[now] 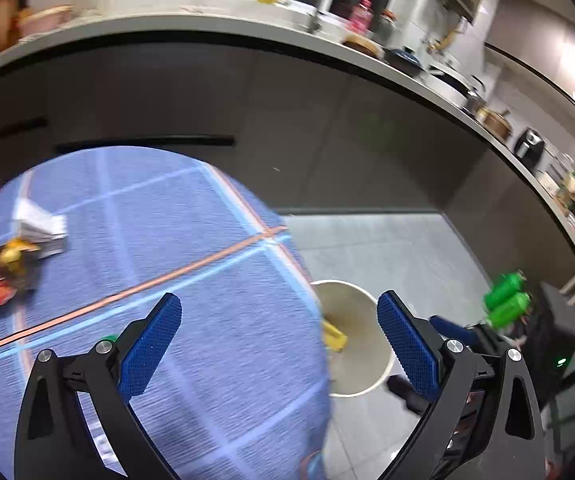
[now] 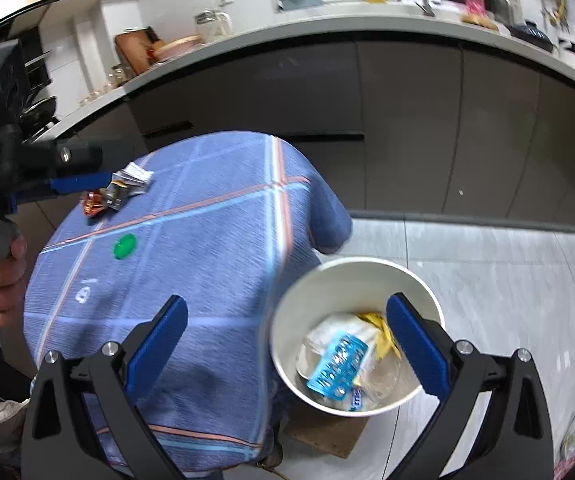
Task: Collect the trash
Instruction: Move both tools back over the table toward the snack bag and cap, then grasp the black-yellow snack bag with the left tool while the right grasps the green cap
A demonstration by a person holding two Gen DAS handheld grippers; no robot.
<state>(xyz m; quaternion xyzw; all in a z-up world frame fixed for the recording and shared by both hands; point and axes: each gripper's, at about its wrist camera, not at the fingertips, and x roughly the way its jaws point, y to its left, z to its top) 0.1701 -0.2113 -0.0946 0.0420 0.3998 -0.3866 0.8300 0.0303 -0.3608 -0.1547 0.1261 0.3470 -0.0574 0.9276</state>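
A round table with a blue checked cloth (image 1: pixel 167 264) (image 2: pixel 207 264) holds a pile of crumpled wrappers, red, yellow and silver (image 1: pixel 11 256) (image 2: pixel 115 192), and a green bottle cap (image 2: pixel 125 246). A white bin (image 2: pixel 351 280) (image 1: pixel 359 376) stands on the floor right of the table, with a blue blister pack (image 2: pixel 337 368), yellow wrappers (image 2: pixel 381 332) and clear plastic inside. My left gripper (image 1: pixel 279 344) is open and empty above the table edge. My right gripper (image 2: pixel 287 344) is open and empty above the bin's left rim. The left gripper's blue finger (image 2: pixel 79 184) shows beside the wrapper pile.
A dark kitchen counter (image 2: pixel 367 80) with a cluttered light worktop curves behind the table. Grey tiled floor (image 2: pixel 507 280) lies to the right. A cardboard piece (image 2: pixel 327 432) lies under the bin. Green parts on the right gripper (image 1: pixel 505 300) show at the right.
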